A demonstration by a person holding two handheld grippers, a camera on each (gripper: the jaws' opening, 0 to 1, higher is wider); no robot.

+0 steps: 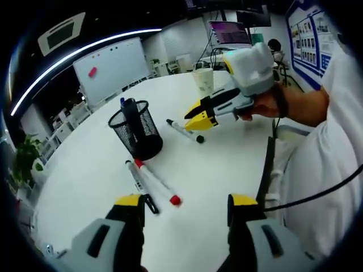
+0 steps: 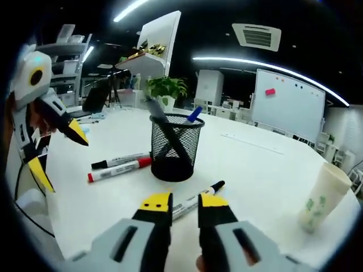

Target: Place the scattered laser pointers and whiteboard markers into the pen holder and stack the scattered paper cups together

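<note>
left gripper (image 1: 184, 205) – fingers wide apart, empty, near red-capped marker (image 1: 157, 182) and black-capped marker (image 1: 140, 187) on white tabletop (image 1: 85, 170) | right gripper (image 2: 184, 204) – fingers narrowly parted over black marker (image 2: 195, 199), not gripping | mesh pen holder (image 2: 173, 147) upright, pens inside | stacked paper cups (image 2: 320, 195) standing well right

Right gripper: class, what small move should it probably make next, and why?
Probably ease the right gripper forward and down to straddle the black-capped marker. The marker lies loose on the table just past the open jaws, beside the pen holder, not yet gripped.
</note>
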